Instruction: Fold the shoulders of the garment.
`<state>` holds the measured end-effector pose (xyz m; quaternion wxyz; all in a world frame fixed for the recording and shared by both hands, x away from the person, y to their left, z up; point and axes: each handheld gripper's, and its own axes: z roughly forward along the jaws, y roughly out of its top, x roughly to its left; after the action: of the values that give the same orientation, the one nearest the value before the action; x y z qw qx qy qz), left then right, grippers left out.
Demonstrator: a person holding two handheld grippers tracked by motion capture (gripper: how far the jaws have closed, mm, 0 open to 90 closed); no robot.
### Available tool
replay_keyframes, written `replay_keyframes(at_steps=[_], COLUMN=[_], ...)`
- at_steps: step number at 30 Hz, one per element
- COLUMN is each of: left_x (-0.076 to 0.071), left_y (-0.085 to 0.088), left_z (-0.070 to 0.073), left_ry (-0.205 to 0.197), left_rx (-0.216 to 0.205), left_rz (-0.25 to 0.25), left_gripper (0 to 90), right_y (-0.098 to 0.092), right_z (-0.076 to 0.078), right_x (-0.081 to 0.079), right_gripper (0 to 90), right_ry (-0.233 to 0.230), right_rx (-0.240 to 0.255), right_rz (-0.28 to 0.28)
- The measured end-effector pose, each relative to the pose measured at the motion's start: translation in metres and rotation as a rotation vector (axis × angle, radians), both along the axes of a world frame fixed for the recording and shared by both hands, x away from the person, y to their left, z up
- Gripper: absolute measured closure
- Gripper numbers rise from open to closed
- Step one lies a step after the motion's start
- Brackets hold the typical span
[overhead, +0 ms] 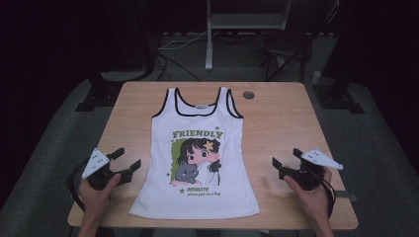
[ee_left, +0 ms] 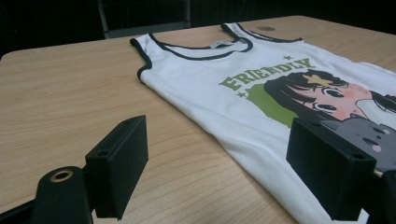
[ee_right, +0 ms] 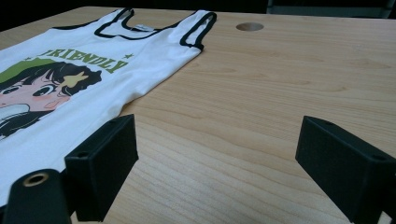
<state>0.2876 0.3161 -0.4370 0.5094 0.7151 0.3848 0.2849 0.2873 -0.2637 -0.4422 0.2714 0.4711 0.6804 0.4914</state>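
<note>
Pale wooden table (overhead: 281, 118) carries a white sleeveless cotton top with black trim and a cartoon print (overhead: 197, 148), spread flat between the left gripper (overhead: 129, 159) and right gripper (overhead: 284, 157), both released and empty. Likely light, limp and creasable, it looks best pinched at the side hems just beside each gripper's fingers.

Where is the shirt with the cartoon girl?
In the high view, the white tank top lies flat mid-table, between the left claw and right claw.

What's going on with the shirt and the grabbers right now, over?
Left gripper open, right gripper open, both empty. White tank top flat on the table, print up, between them, untouched. Nothing in the way. Over.
</note>
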Motion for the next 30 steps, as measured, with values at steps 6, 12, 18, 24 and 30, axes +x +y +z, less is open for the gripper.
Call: replay_keyframes(at_steps=[6,12,18,24,30], left_x=[0.0,-0.001,-0.001,-0.001,0.0], left_y=[-0.001,-0.001,-0.001,-0.001,0.0], left_z=[0.0,0.0,0.0,0.0,0.0], left_ry=[-0.002,-0.004,-0.003,-0.001,0.002], left_rx=[0.01,0.014,0.015,0.008,0.011], left_rz=[0.001,0.004,0.006,0.006,0.004], left_gripper=[20.7,20.8,20.8,20.8,20.7], right_y=[0.002,0.01,0.029,0.043,0.055], right_z=[0.002,0.018,0.033,0.053,0.069], right_x=[0.001,0.01,0.033,0.065,0.096], right_gripper=[12.1,12.1,12.1,12.2,12.2], right_ry=[-0.006,-0.028,-0.032,-0.024,-0.018], right_rx=[-0.009,-0.005,-0.006,-0.025,-0.046], right_rz=[0.016,0.057,0.108,0.145,0.172])
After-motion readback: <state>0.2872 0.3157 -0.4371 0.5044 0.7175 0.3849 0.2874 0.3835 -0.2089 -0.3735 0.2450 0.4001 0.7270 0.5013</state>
